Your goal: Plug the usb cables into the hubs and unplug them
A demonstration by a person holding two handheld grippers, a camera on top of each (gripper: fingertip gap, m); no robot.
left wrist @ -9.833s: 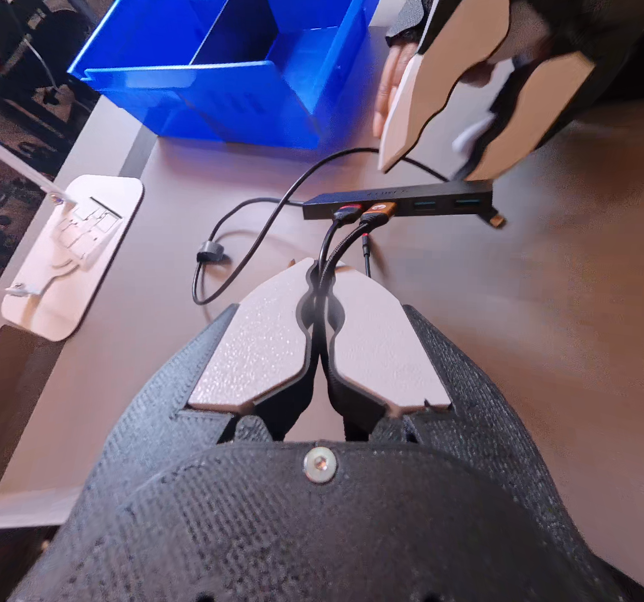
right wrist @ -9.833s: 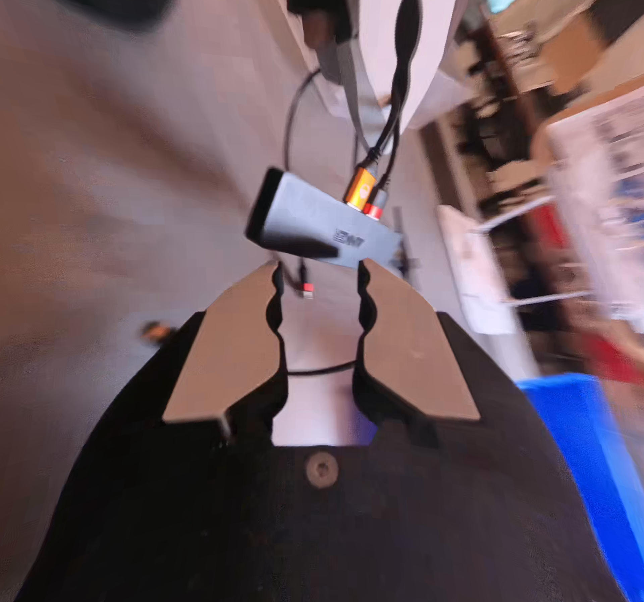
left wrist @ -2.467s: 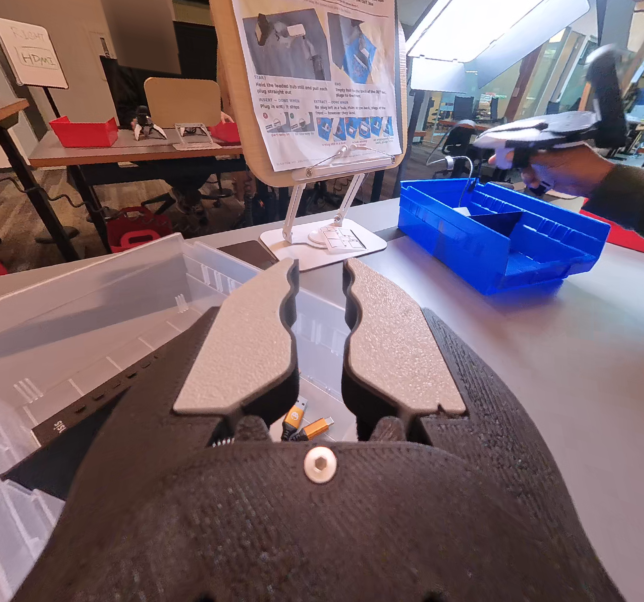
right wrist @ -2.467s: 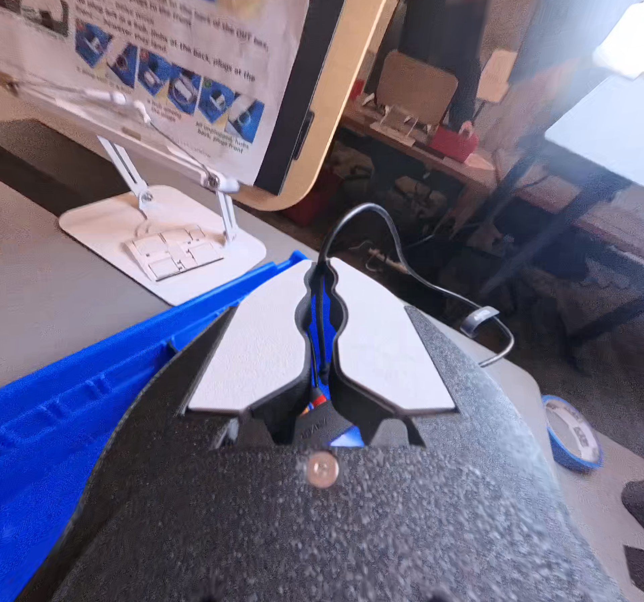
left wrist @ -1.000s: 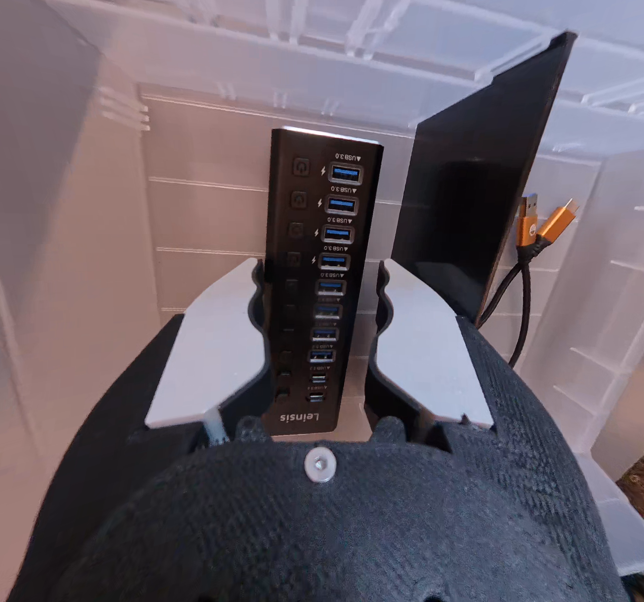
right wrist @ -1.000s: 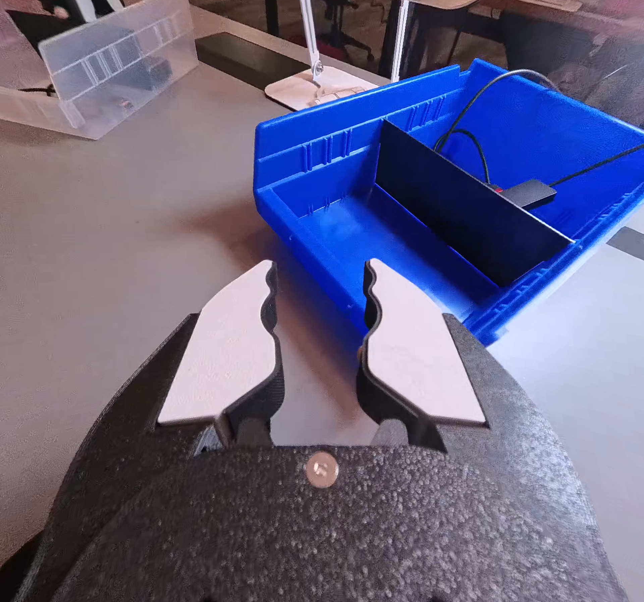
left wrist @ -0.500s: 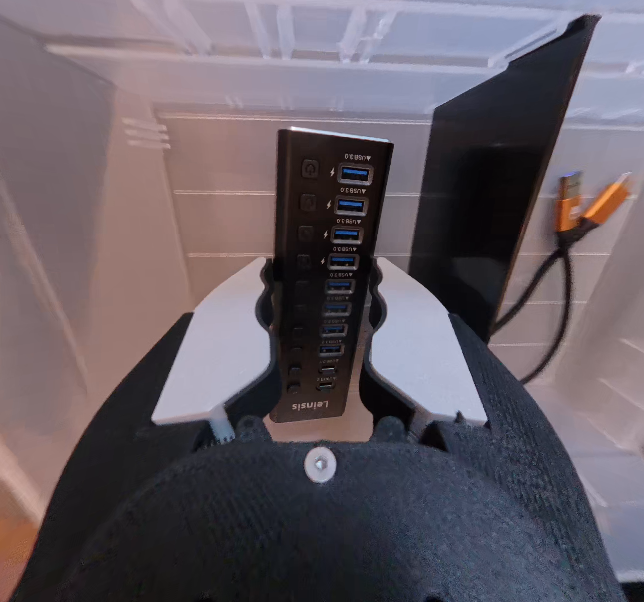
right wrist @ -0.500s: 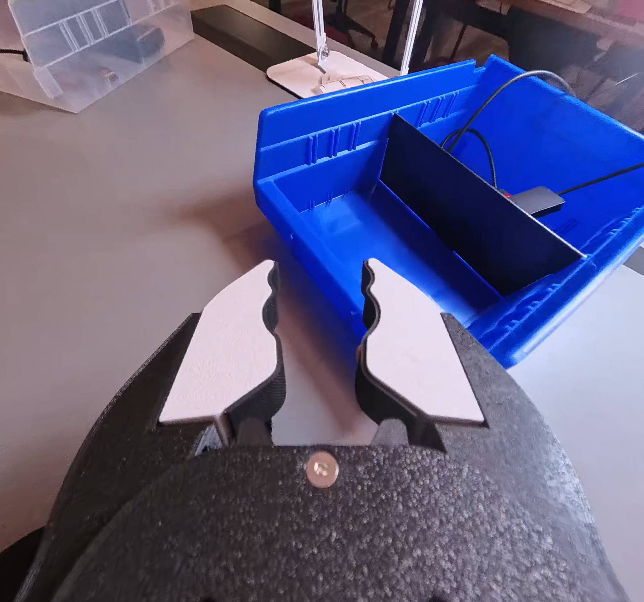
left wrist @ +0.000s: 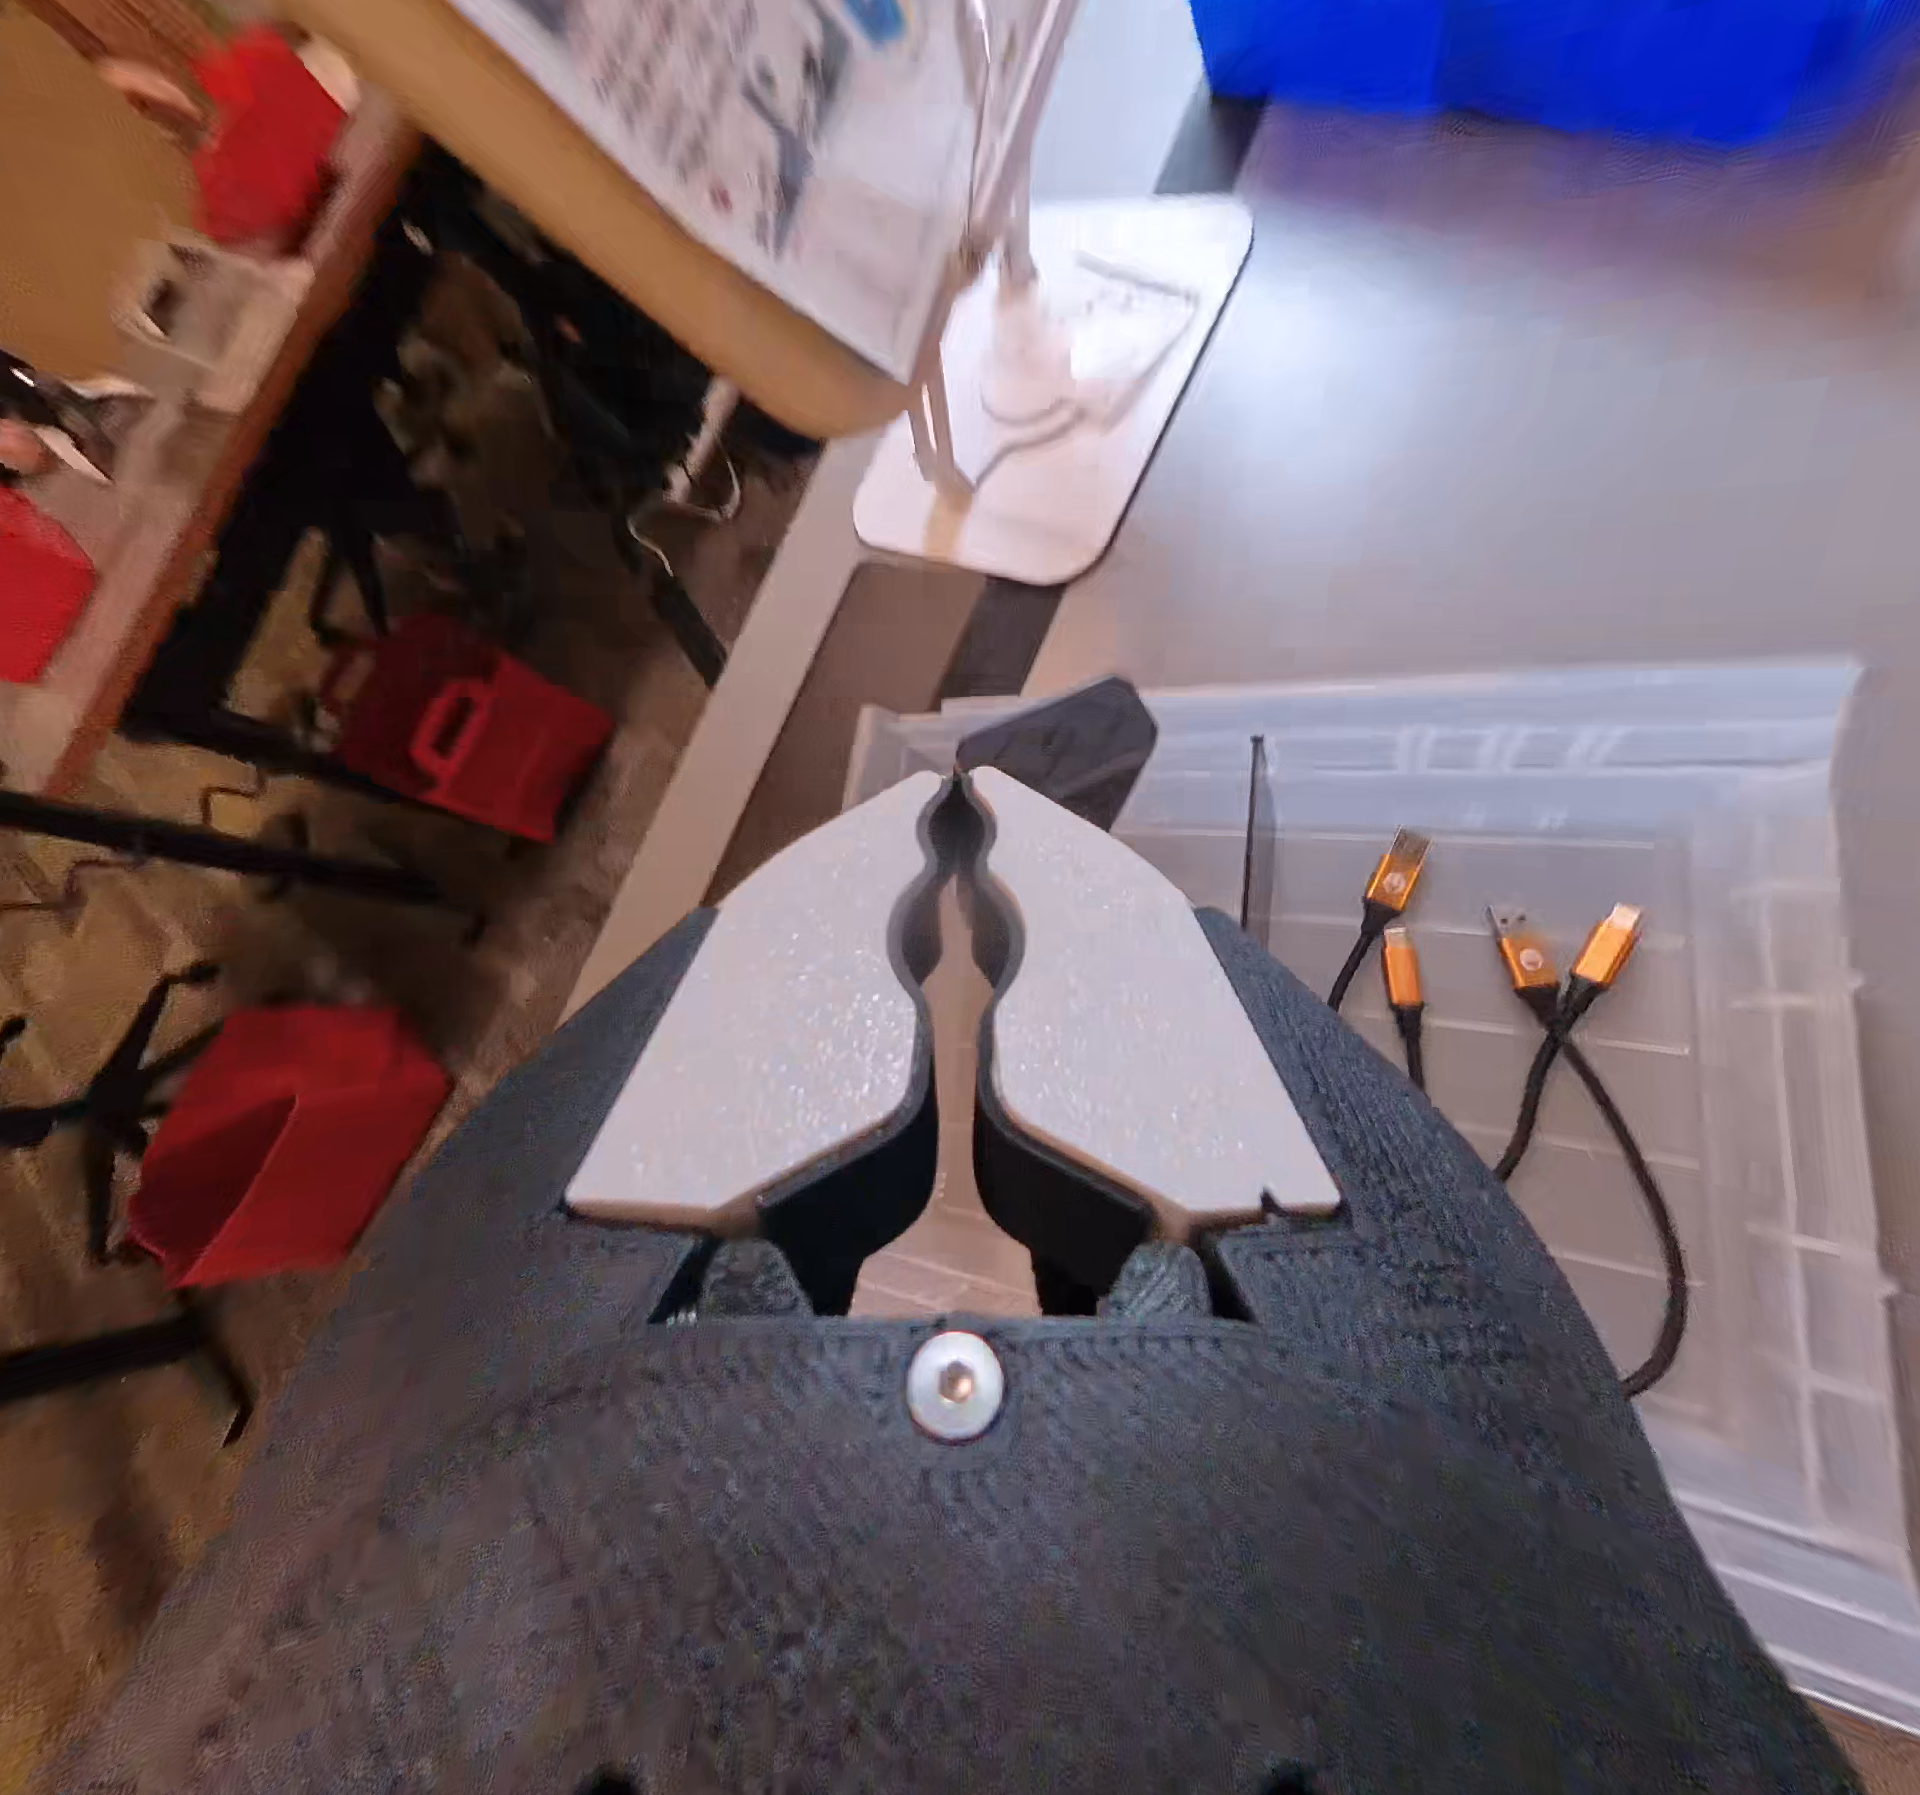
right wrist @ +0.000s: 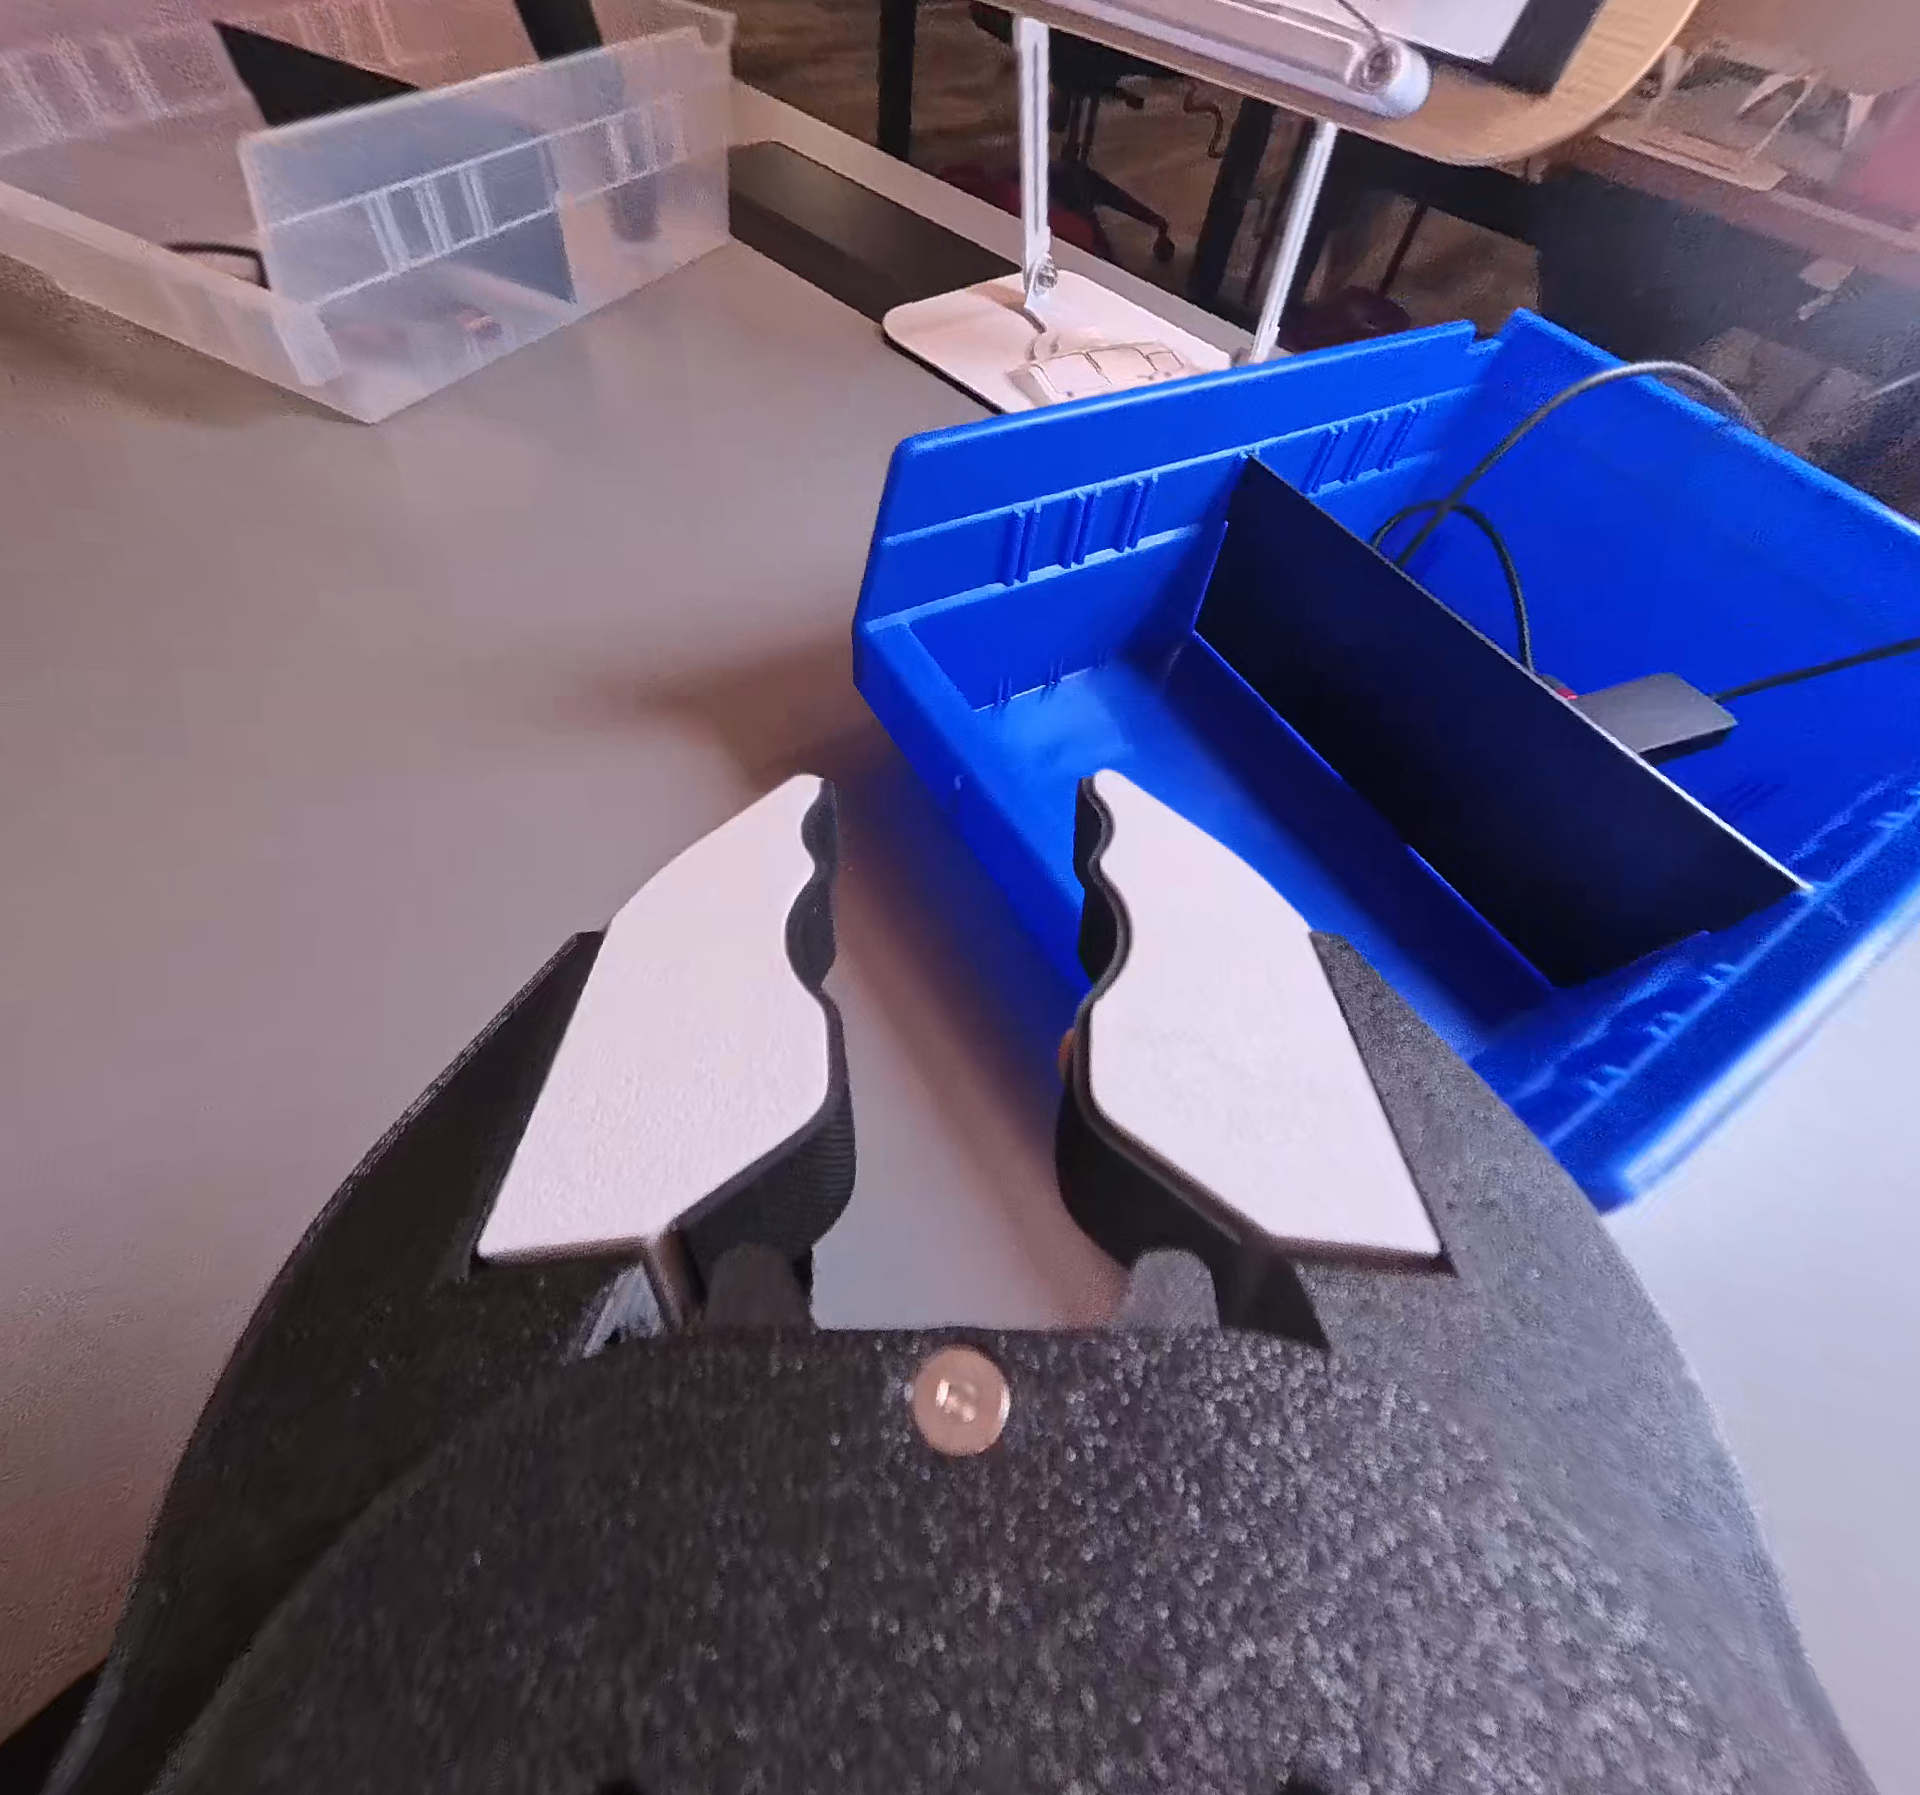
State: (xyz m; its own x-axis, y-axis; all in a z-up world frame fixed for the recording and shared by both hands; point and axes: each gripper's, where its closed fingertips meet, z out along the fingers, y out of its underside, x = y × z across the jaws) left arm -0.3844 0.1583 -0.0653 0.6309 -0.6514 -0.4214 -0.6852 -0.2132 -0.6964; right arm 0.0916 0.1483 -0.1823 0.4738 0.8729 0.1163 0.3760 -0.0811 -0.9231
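Note:
My left gripper (left wrist: 958,777) is shut, fingertips touching, above the left end of the clear bin (left wrist: 1766,810). A black hub end (left wrist: 1070,737) shows just past the tips, partly hidden by the right finger; I cannot tell if it is pinched. Several orange-plug USB cables (left wrist: 1522,961) lie in the bin's right compartment, beyond a thin black divider (left wrist: 1257,831). My right gripper (right wrist: 951,789) is open and empty over the table, beside the blue bin (right wrist: 1039,519). A small black hub (right wrist: 1652,711) with its cable lies in that bin's far compartment.
A white document stand base (left wrist: 1049,395) sits between the two bins near the table's far edge; it also shows in the right wrist view (right wrist: 1039,332). The clear bin (right wrist: 468,187) is far left there. Red bins (left wrist: 468,727) stand on the floor beyond the edge. Across from one pair of fingers to the other is roughly 50 cm. My left tips are about 60 cm from the small black hub (right wrist: 1652,711), my right tips only 25 cm.
My left gripper has risen out of the clear bin and swung round, and its fingers have closed from around the tall black hub to touching. The right gripper stays open and has barely shifted.

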